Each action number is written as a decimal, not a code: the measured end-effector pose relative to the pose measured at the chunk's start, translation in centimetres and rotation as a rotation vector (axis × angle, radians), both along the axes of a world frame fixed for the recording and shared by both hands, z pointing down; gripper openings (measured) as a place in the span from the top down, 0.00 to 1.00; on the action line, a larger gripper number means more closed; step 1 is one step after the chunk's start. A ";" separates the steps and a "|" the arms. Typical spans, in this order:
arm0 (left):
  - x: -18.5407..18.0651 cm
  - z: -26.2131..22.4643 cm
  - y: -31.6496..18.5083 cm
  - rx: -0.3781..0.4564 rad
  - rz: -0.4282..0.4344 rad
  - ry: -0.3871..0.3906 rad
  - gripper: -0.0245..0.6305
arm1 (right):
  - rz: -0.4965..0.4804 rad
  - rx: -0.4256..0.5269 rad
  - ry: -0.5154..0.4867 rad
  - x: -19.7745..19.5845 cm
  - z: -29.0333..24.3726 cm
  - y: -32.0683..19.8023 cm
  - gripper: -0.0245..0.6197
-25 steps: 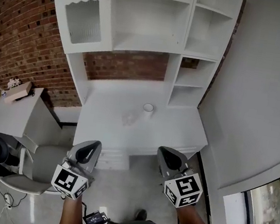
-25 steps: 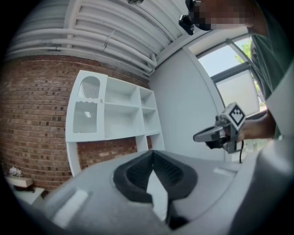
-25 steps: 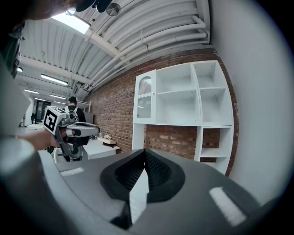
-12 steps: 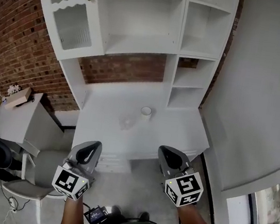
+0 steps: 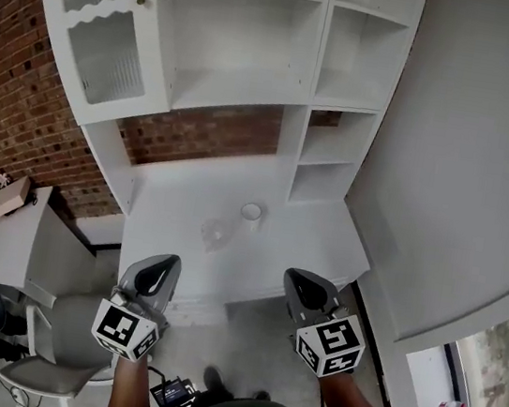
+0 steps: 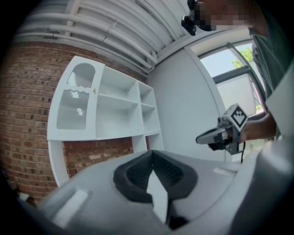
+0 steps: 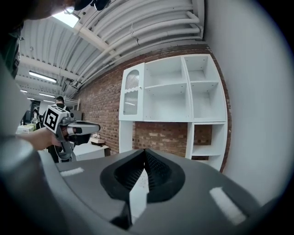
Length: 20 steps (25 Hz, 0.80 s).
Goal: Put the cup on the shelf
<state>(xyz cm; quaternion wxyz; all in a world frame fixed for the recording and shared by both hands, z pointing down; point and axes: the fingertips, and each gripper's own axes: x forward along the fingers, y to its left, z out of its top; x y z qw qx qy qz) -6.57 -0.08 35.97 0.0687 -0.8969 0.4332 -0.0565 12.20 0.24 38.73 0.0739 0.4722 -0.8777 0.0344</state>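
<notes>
A small white cup (image 5: pixel 251 212) stands on the white counter (image 5: pixel 315 245) below the shelf unit (image 5: pixel 243 92), with a clear glass (image 5: pixel 213 232) just left and nearer. Both grippers hang over the floor short of the counter's front edge, far from the cup. My left gripper (image 5: pixel 160 270) and right gripper (image 5: pixel 305 286) are both shut with nothing between the jaws. In the left gripper view the shelf unit (image 6: pixel 115 110) stands ahead and the right gripper (image 6: pixel 216 136) shows at the right. The right gripper view has the shelf unit (image 7: pixel 170 98) ahead and the left gripper (image 7: pixel 82 128) at the left.
A glass-door cabinet (image 5: pixel 98 42) forms the unit's left part; small open cubbies (image 5: pixel 327 161) are at its right. A grey wall (image 5: pixel 469 164) closes the right side. A chair (image 5: pixel 54 339) and a white side table (image 5: pixel 14 228) stand at the left by the brick wall.
The shelf unit, cup and glass have slid left and a little lower in the head view as the person comes nearer. Both grippers keep their places, shut.
</notes>
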 end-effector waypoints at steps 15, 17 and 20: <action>-4.7 0.9 -7.7 -0.016 0.089 0.021 0.96 | 0.098 -0.020 0.031 -4.7 0.9 -6.7 0.95; -5.1 1.0 -8.1 -0.016 0.104 0.025 0.96 | 0.113 -0.023 0.037 -5.2 1.1 -7.1 0.95; -5.5 1.3 -8.7 -0.017 0.126 0.025 0.96 | 0.129 -0.026 0.040 -5.9 1.5 -7.8 0.95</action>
